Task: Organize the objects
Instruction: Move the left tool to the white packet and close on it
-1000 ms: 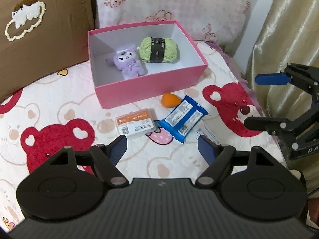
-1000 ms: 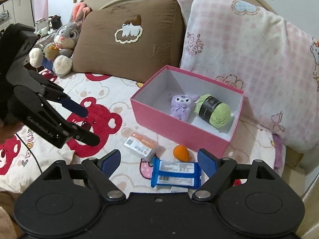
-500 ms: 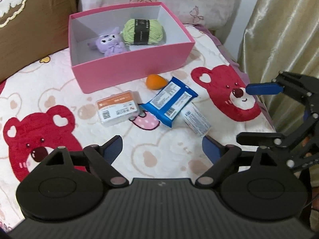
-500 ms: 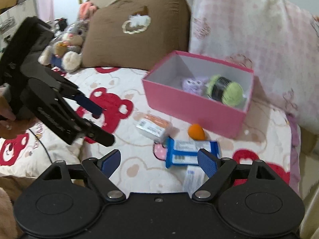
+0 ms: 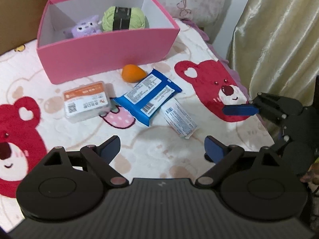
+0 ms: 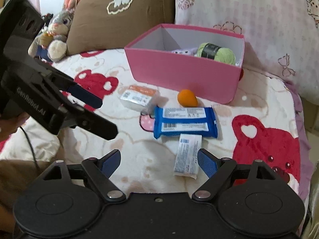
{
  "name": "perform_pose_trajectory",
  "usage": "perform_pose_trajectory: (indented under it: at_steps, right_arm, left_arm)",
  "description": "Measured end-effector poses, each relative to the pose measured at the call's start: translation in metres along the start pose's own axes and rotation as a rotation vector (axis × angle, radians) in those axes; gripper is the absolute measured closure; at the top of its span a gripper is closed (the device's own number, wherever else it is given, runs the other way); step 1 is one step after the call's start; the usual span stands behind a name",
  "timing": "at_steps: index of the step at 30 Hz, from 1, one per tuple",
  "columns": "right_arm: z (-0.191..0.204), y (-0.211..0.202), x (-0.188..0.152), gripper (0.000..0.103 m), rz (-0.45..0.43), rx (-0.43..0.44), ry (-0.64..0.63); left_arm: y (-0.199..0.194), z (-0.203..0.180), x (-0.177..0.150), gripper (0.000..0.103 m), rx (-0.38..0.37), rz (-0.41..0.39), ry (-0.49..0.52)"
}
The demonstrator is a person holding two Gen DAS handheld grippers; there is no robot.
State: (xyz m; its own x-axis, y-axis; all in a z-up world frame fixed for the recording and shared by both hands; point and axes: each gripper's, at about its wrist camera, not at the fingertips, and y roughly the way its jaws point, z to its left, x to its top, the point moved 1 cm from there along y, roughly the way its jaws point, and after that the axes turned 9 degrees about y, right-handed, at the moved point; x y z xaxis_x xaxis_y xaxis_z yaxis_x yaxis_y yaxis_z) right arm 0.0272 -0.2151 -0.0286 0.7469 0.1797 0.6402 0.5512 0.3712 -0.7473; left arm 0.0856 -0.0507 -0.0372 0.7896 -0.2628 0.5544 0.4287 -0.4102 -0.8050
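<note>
While four items lie before the pink box, both empty grippers approach, left gripper opening, right gripper spread over the white sachet; next, close on one.

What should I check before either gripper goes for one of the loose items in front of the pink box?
1. Left gripper empty: ok, nothing between its fingers, jaws opening.
2. Right gripper empty and wide: ok; the white packet lies just ahead, near its right-hand finger.
3. Room in the pink box: ok, only the purple plush and green yarn inside, with white floor bare in the left part.
4. Loose items reachable: ok; orange sponge, orange-label case and blue packet lie on the blanket.
5. Overlap: not ok, the blue packet covers the white packet's far end.
6. Grippers clear of each other: ok, apart in both views.
</note>
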Motion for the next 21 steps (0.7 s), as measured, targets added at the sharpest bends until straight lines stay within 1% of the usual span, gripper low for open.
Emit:
perform_pose_trajectory:
  at_steps: [5,11,17,19,21]
  right_arm:
    - [-0.005,0.022,-0.013,0.016,0.014,-0.054,-0.014]
    - [-0.016,0.036,-0.019,0.017,0.025,-0.043,0.055]
    - [-0.028,0.048,-0.016,0.018,0.002,-0.082,0.091]
    - [-0.032,0.053,-0.015,0.019,0.014,-0.081,0.105]
    - [-0.036,0.061,-0.016,0.021,0.043,-0.08,0.126]
  left_arm:
    - [0.025,-0.001,0.003,0.011,-0.047,0.052,-0.015]
    - [0.047,-0.003,0.008,0.012,-0.083,0.038,-0.005]
    - [0.078,-0.003,0.004,0.015,-0.119,0.044,-0.048]
    - [0.086,-0.004,0.003,0.019,-0.118,0.044,-0.044]
    - [0.093,-0.006,0.004,0.027,-0.117,0.055,-0.035]
